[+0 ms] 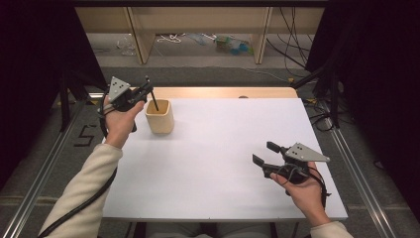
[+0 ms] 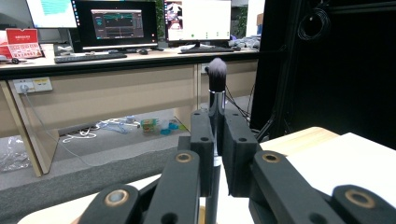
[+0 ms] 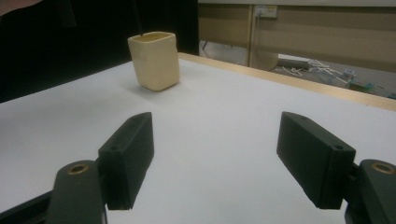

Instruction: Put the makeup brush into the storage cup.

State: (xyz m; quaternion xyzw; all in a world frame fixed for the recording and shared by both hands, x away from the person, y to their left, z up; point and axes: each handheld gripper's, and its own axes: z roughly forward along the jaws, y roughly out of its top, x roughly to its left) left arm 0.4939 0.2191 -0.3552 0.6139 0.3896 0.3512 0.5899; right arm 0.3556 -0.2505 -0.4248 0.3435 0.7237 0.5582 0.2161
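A cream cup (image 1: 160, 116) stands on the white table top (image 1: 218, 148) at its far left; it also appears in the right gripper view (image 3: 154, 60). My left gripper (image 1: 147, 90) hovers just above the cup's left rim, shut on a black make-up brush (image 1: 154, 101) whose handle dips into the cup. In the left gripper view the brush (image 2: 216, 93) stands upright between the jaws, bristle head on top. My right gripper (image 1: 265, 152) rests at the near right of the table, open, nothing between its fingers (image 3: 128, 158).
A wooden strip (image 1: 223, 92) edges the table's far side. Beyond it are shelf legs, cables and clutter on the floor (image 1: 228, 44). Black curtains flank both sides. The left gripper view shows a desk with monitors (image 2: 116, 23).
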